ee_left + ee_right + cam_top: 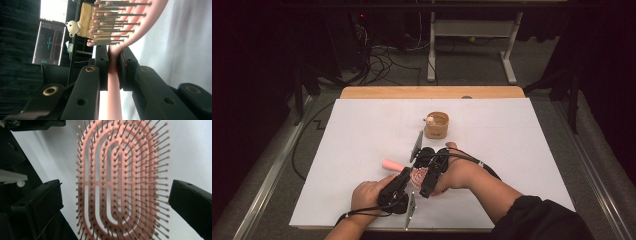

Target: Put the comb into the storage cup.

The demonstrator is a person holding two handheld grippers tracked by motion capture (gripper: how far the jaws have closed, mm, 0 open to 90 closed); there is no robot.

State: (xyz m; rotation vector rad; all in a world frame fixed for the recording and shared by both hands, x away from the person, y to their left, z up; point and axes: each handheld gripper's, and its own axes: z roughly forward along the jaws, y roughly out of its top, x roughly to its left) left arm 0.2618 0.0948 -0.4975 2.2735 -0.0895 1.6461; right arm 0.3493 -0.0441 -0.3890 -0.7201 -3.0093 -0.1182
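Pink plastic hairbrush sat low over the near middle of the white bench, its neck pinched between the closed jaws of the left gripper. Right gripper faced the bristled head with jaws spread wide on either side, not touching. A clean second grasp would likely mean closing squarely on the head's rim, not the pins. Open bench lay all around; a wooden cup with a small bear figure stood well apart, farther back.

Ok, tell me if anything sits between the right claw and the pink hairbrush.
Nothing visible does. The right claw is open, its jaws on either side of the pink hairbrush head, while the left claw clamps the handle.
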